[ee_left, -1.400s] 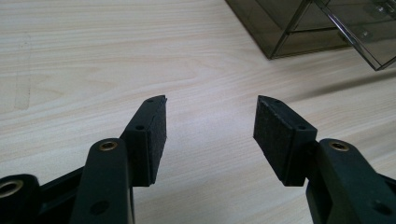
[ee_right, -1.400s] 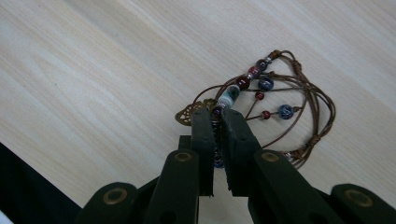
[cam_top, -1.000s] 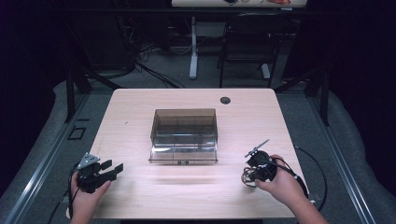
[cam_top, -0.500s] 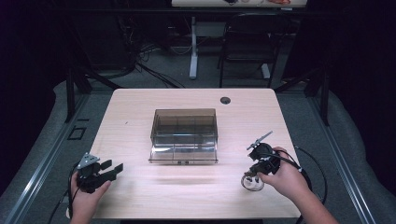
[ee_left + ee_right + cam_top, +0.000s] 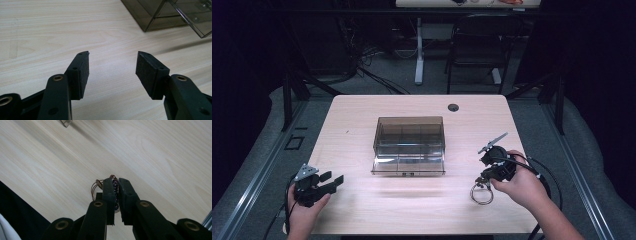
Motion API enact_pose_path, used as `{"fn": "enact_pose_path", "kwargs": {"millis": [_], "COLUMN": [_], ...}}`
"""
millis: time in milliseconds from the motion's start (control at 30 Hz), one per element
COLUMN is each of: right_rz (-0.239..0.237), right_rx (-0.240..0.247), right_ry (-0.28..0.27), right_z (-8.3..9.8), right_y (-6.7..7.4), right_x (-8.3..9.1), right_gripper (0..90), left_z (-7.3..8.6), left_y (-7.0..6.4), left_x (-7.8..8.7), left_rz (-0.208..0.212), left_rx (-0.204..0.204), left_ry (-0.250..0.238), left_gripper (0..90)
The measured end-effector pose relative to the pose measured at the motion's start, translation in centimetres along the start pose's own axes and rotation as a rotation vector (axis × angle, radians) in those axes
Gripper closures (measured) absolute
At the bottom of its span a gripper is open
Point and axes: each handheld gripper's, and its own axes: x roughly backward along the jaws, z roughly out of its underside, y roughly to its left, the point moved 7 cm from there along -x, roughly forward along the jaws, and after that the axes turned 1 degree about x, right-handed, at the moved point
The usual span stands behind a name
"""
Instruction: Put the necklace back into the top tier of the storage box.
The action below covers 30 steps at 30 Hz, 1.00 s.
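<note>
Wire-ring bracelet bundle point(image 5: 113, 185) pinched in right gripper point(image 5: 492, 167), lower right; smoky compartment box point(image 5: 409, 143) awaits. Left gripper point(image 5: 112, 72) wide open, empty.

No readable text, label, brand, number or sign anywhere. Tabletop point(image 5: 362, 210) bare wood grain; smoked plastic box point(image 5: 409, 144) unmarked; black gripper jaws in both gripper views carry no lettering.
</note>
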Motion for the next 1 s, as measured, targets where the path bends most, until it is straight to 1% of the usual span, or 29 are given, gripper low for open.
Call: {"fn": "enact_pose_path", "kwargs": {"millis": [33,67,100,133,167,200,233,300,367,400,433,467,500,600,633,667,700,733,767,800,833,900,967,1000], "right_rz": [-0.001,0.004,0.004,0.015,0.007,0.007,0.006,0.008,-0.009,-0.003,0.002,-0.001,0.003,0.000,-0.004,-0.007,-0.007,-0.005,-0.012,-0.012,-0.009,-0.014,-0.007,-0.017], "right_rx": [0.009,0.002,0.008,0.008,0.008,0.008,0.016,0.020,0.018,0.031,0.031,0.033,0.048,0.043,0.044,0.057,0.048,0.056,0.056,0.044,0.056,0.055,0.066,0.069], "right_ry": [0.003,-0.009,-0.009,-0.013,-0.014,-0.021,-0.017,-0.021,-0.026,-0.008,-0.015,-0.009,0.004,0.006,0.011,0.024,0.020,0.031,0.037,0.032,0.046,0.051,0.072,0.091], "right_z": [-0.1,-0.2,-0.3,-0.3,-0.4,-0.4,-0.5,-0.6,-0.7,-0.7,-0.8,-0.8,-0.9,-1.0,-1.1,-1.1,-1.2,-1.2,-1.2,-1.3,-1.3,-1.5,-1.5,-1.6], "right_y": [0.0,0.1,0.1,0.1,0.2,0.3,0.4,0.4,0.7,0.6,0.6,0.6,0.5,0.6,0.7,0.6,0.7,0.6,0.7,0.8,0.7,0.7,0.6,0.6], "right_x": [0.3,0.6,0.7,0.9,1.1,1.2,1.6,1.7,2.0,2.1,2.2,2.3,2.4,2.7,2.8,2.9,2.9,3.0,3.1,3.1,3.3,3.4,3.7,3.8], "right_gripper": [84.7,84.7,84.7,84.7,84.7,84.7,84.7,84.7,84.7,84.7,84.7,84.7,84.7,84.7,84.8,84.8,84.8,84.8,84.8,84.8,84.8,84.8,84.8,84.8], "left_z": [0.0,0.0,0.0,0.0,0.0,0.0,0.0,0.0,0.0,0.0,0.0,0.0,0.0,0.0,0.1,0.0,0.0,0.0,0.0,0.0,0.0,0.0,0.0,0.1], "left_y": [0.0,0.0,0.0,0.0,0.0,0.0,0.0,0.0,0.0,0.0,-0.1,-0.1,0.0,0.0,0.0,0.0,0.0,0.0,-0.1,-0.1,0.0,0.0,0.0,0.0], "left_x": [0.0,0.1,0.1,0.1,0.1,0.0,0.0,0.0,0.0,0.0,0.0,0.0,0.0,0.0,0.0,-0.1,-0.1,-0.1,-0.1,-0.1,-0.1,0.0,-0.1,-0.1], "left_rz": [-0.001,-0.001,-0.001,-0.001,-0.001,-0.002,-0.001,0.000,0.000,0.001,0.001,0.001,0.001,-0.001,-0.001,0.000,0.000,0.000,0.000,0.000,-0.001,-0.001,0.000,0.002], "left_rx": [0.003,-0.001,0.000,0.000,-0.001,0.000,0.004,-0.002,-0.001,-0.001,0.001,0.001,-0.003,-0.007,-0.004,-0.003,-0.002,-0.003,-0.001,-0.001,-0.003,-0.005,-0.001,-0.001], "left_ry": [0.000,0.003,0.003,0.003,0.004,0.003,0.001,0.003,0.002,0.002,0.003,0.003,0.004,0.008,0.009,0.006,0.005,0.006,0.005,0.004,0.006,0.007,0.005,0.006], "left_gripper": [44.6,44.6,44.6,44.6,44.6,44.6,44.6,44.6,44.6,44.6,44.6,44.7,44.6,44.6,44.7,44.6,44.6,44.7,44.6,44.6,44.6,44.7,44.6,44.6]}}
